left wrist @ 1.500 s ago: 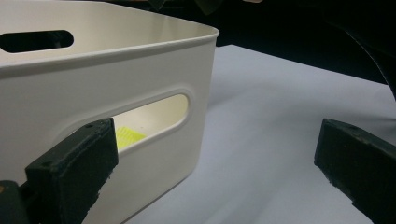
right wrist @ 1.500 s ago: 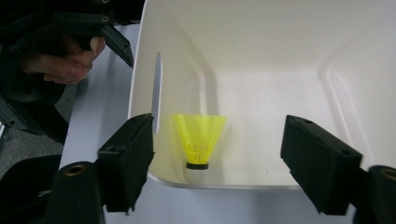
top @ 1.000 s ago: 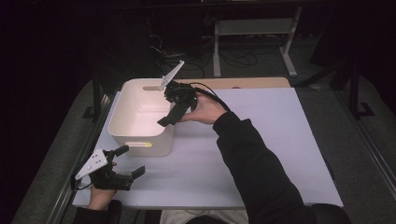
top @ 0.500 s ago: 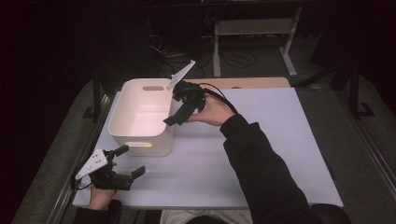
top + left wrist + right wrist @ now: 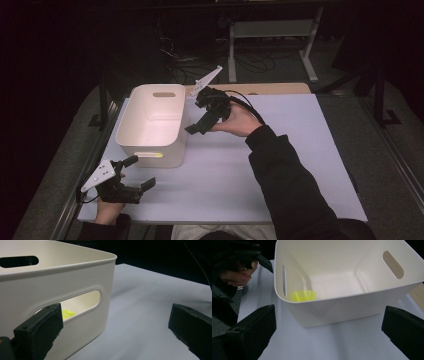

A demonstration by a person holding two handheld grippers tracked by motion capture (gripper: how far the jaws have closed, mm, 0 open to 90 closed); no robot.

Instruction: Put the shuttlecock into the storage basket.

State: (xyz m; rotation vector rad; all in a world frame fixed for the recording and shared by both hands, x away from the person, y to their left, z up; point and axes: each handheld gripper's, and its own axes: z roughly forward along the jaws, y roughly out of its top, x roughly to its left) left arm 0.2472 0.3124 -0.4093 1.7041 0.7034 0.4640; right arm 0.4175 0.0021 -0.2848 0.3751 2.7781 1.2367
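A: Start at the left. What is the left gripper (image 5: 131, 174) doing?

B: It sits at the near left corner of the table (image 5: 280, 150), held in a hand (image 5: 107, 210). Its jaws stand wide apart with nothing between them. In the left gripper view one jaw lies close against the near wall of the bin (image 5: 50, 287), just below the handle slot; whether it touches I cannot tell.

A: And the bin itself?

B: A white bin (image 5: 150, 145), upright on the left half of the table, just beyond the left gripper. A slot is cut in each end wall.

A: Anything inside?

B: A small yellow fluted cup (image 5: 304, 295). It lies on the bin floor in the corner near the end wall that faces the left gripper. Through that wall's slot a bit of yellow (image 5: 67, 313) shows in the left gripper view.

A: Now the right side.

B: The right gripper (image 5: 197, 125) hangs above the table just right of the bin, level with its far half, held in the right hand (image 5: 237, 120). Its jaws are also spread wide and hold nothing. They point toward the bin's right wall, apart from it.
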